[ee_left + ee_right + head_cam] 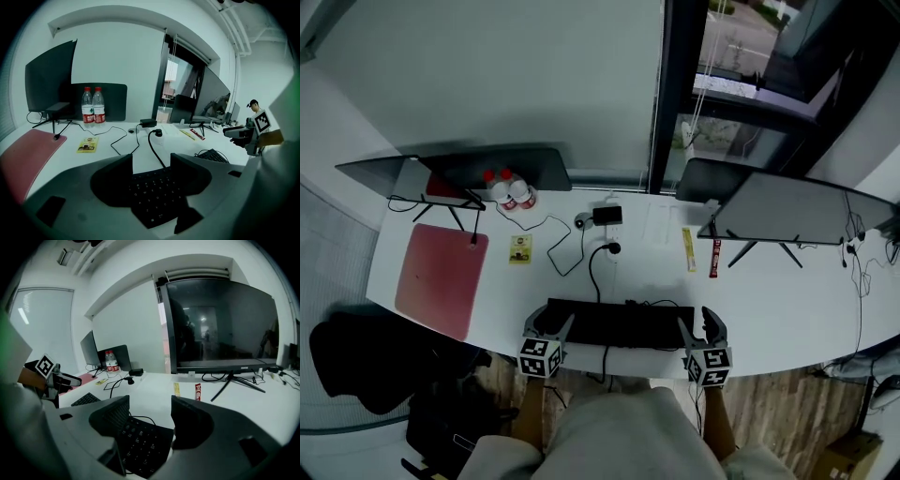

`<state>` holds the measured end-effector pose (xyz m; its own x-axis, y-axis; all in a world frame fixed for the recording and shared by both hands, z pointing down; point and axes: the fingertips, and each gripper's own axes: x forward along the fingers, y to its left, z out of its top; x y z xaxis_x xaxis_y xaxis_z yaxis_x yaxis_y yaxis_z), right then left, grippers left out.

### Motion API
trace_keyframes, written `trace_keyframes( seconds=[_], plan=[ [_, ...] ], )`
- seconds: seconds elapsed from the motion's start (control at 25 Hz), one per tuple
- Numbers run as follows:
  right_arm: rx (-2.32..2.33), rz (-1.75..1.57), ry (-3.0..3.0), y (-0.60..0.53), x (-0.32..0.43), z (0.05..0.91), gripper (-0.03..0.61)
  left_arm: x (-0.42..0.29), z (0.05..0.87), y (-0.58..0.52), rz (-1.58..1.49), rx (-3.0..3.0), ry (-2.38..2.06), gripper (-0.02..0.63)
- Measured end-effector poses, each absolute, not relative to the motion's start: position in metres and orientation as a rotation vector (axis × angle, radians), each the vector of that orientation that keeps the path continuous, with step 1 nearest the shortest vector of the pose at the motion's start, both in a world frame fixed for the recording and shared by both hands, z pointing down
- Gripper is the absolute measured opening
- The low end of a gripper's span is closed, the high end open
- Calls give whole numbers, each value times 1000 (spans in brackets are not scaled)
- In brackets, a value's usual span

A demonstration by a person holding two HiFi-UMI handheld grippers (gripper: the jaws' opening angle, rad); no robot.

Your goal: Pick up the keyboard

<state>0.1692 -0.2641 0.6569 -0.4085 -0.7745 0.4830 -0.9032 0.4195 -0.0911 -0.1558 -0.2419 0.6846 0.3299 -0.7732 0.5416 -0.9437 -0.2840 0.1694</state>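
While the keyboard (614, 323) lay flat on the desk (787, 309), low in the centre of the head view, a gripper stood at each of its ends. The left gripper (549, 324) was at the left end and the right gripper (698, 325) at the right end, both tilted down toward the desk.

In the left gripper view the left gripper (151, 161) had its jaws spread, and the keyboard (154, 192) showed in the gap between them; no pad could be seen pressing on it. In the right gripper view the right gripper (150, 404) was likewise spread, with the keyboard (140, 441) in its gap and not pinched.

A cable (592, 272) ran up the frame from the keyboard's far edge. A red mat (441, 277) lay at left, well apart, with two bottles (511, 192) above it. A monitor (787, 211) stood at upper right.
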Motion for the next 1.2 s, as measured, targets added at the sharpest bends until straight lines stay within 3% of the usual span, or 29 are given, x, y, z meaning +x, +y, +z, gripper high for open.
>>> trace_keyframes(
  seconds=[0.52,1.2],
  plan=[
    [1448,568,-2243,-257,152,676,290,-183,710,-241,487,2107,-1436,250],
    [1400,689,-2174,-256,161,714,333,-193,779,-243,495,1889,-1327,319]
  ],
)
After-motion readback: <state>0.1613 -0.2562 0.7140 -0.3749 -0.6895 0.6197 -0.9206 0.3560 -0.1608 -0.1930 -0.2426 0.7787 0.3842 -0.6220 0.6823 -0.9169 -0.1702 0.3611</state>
